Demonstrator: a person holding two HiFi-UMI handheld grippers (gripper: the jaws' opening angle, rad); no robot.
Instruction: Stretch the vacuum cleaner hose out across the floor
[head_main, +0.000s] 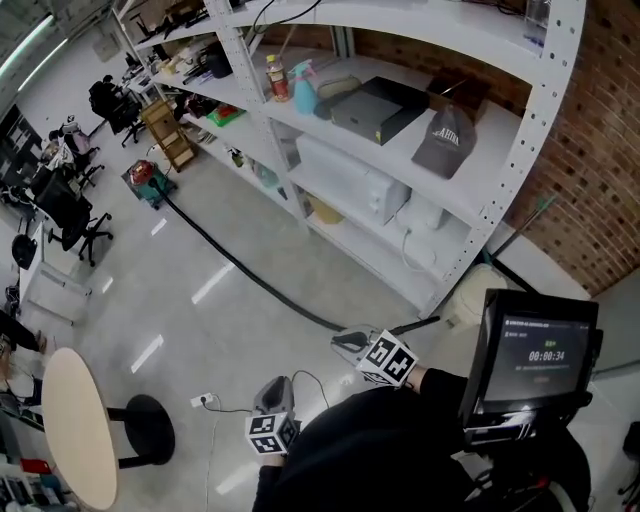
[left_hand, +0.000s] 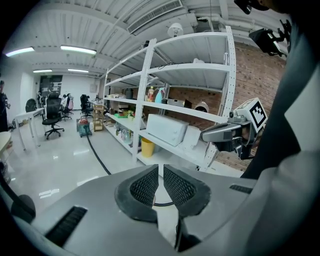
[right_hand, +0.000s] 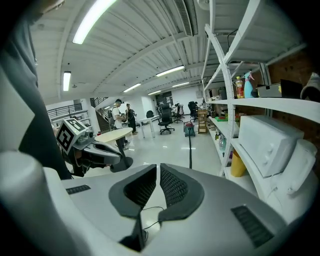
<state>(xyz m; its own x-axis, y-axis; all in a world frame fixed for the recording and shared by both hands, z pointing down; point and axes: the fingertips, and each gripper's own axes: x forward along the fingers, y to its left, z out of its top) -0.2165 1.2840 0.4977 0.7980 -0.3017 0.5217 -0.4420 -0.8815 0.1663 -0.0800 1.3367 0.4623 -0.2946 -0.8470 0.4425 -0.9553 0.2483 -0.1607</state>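
Observation:
The red and green vacuum cleaner stands far off on the pale floor beside the shelving. Its black hose lies in a long, nearly straight line from there to a spot just ahead of my right gripper. That gripper hangs above the hose's near end, shut and empty. My left gripper is lower and to the left, also shut on nothing. In the left gripper view the jaws meet, with the hose beyond. In the right gripper view the jaws are together; the hose runs to the vacuum cleaner.
White metal shelving with boxes, bottles and a cap lines the right side in front of a brick wall. A round table stands at the lower left. A thin white cable and plug lie on the floor near me. Office chairs and people are far off.

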